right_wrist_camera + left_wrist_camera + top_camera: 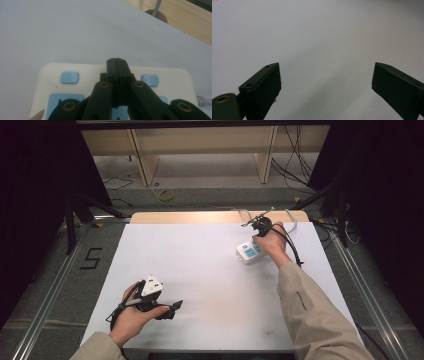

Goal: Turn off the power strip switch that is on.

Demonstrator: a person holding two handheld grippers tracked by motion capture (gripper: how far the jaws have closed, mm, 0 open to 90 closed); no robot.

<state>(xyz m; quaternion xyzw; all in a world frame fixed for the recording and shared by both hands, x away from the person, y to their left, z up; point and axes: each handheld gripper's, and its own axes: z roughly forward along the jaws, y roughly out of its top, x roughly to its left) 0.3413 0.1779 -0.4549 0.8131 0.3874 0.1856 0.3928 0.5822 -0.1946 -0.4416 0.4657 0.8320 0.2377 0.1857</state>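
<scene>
The table (200, 270) is the largest item: one, covered by one white sheet with a strip of bare wood showing along its far edge. I judge the sheet is there as a plain working surface; most of it lies bare.

My two arms come in from the near side. My left hand (131, 317) rests low on the near left part of the sheet, well apart from everything else, which reads as parked and waiting. My right hand (272, 241) is stretched to the far right part of the sheet.

One power strip (248, 252) lies flat there, white with pale blue sockets and buttons. In the right gripper view I count two pale blue buttons near its far edge. One cable (203, 100) leaves its right end.

My right gripper (117, 62) has its jaws pressed together, with nothing visible between them, tips over the middle of the power strip's top between the two buttons. I judge the closed tips serve as a single point for pushing; whether they touch the casing I cannot tell.

My left gripper (325, 75) has its jaws spread wide over bare sheet, holding nothing.
</scene>
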